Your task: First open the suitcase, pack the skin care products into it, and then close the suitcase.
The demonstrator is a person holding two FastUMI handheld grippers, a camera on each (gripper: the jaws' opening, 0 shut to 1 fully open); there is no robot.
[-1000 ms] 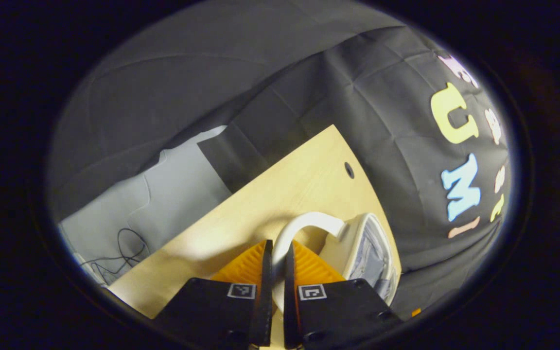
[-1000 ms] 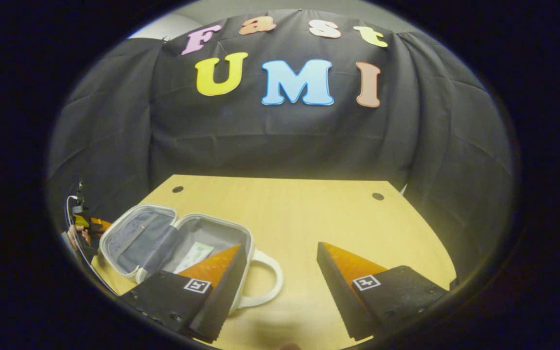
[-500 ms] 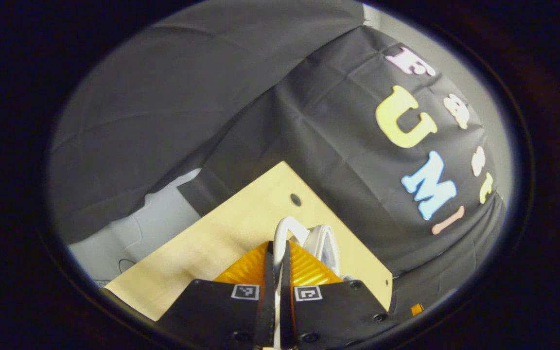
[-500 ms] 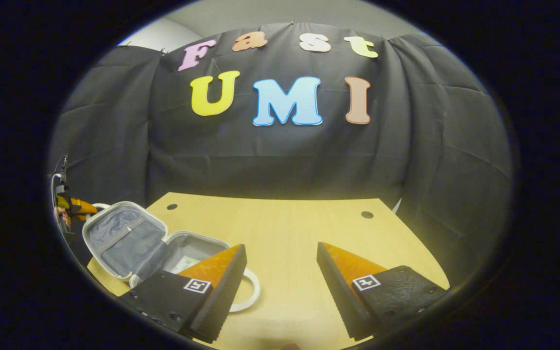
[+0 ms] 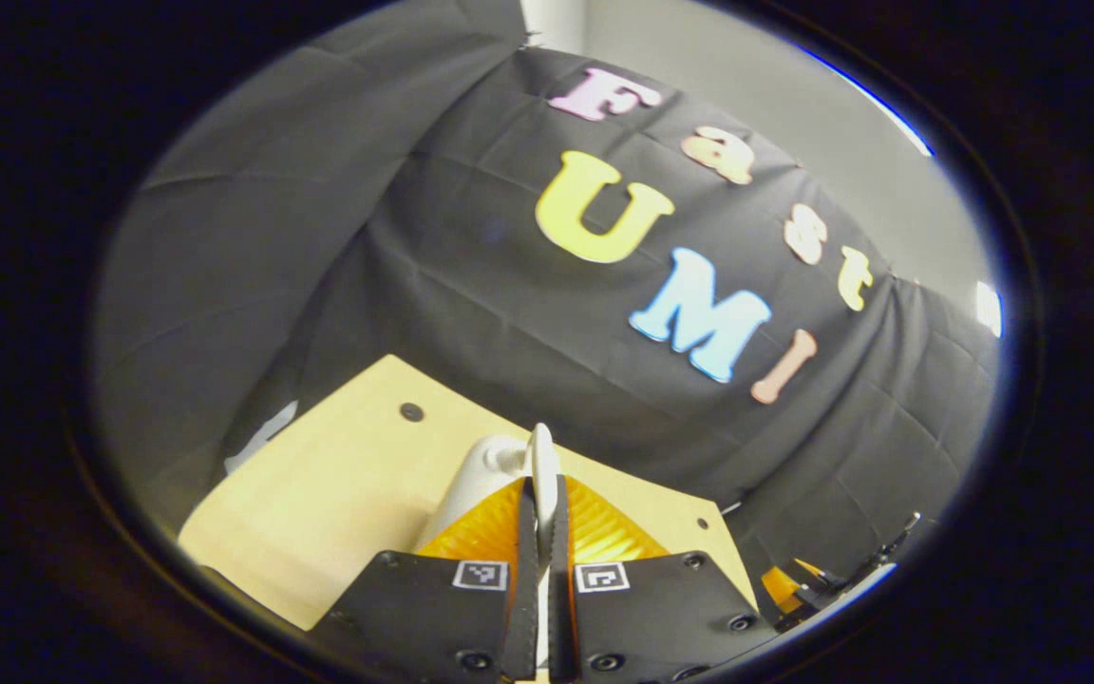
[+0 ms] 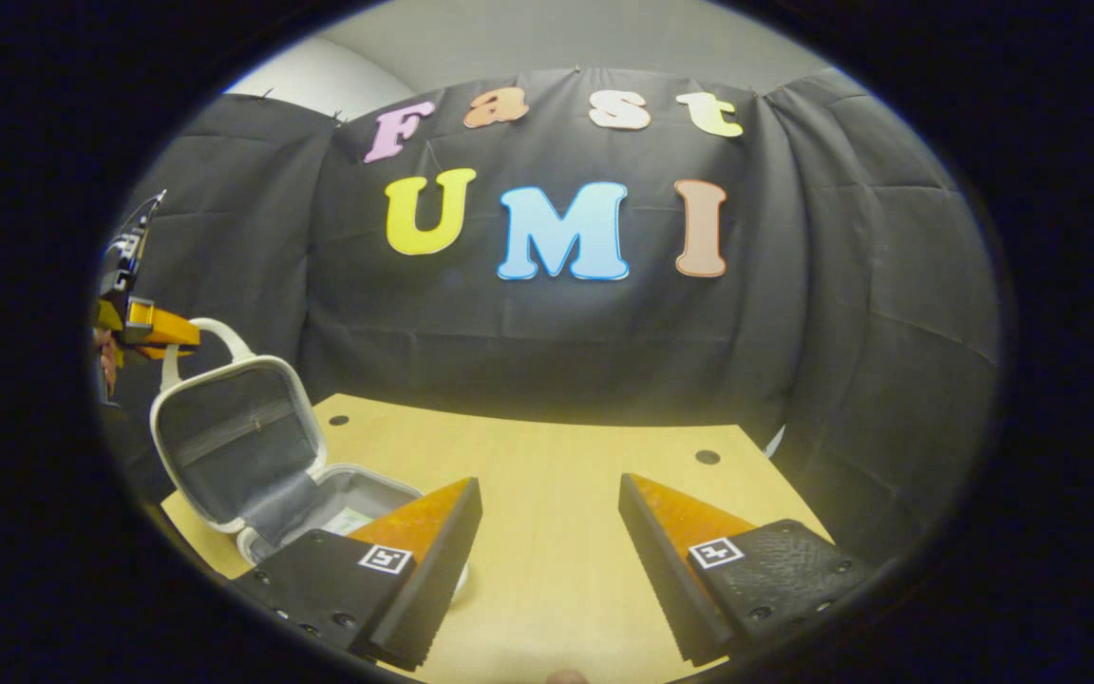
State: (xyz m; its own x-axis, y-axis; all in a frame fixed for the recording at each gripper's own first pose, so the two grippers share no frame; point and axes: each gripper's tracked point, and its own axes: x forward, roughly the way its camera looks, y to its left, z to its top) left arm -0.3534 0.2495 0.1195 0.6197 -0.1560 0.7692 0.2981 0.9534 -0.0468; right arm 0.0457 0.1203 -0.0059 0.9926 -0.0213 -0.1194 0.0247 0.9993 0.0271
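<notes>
A small white suitcase [image 6: 234,437] stands on the wooden table [image 6: 556,494] at the left of the right gripper view, its lid raised nearly upright and its grey lining showing. A pale skin care packet [image 6: 349,521] lies in the bottom half. My left gripper [image 5: 540,494] is shut on the lid's white handle [image 5: 541,454]; in the right gripper view the left gripper [image 6: 143,328] holds that handle [image 6: 215,334] above the lid. My right gripper [image 6: 547,518] hovers open over the table's near side, right of the case, with nothing between its fingers.
The table has small round holes [image 6: 707,457] near its back corners. Black cloth hangs behind and around the table. The other gripper's tip [image 5: 794,581] peeks in at the lower right of the left gripper view.
My left gripper has lifted the lid by its handle from lying flat open to nearly upright, swinging toward the right. My right gripper stayed open and drew back slightly.
</notes>
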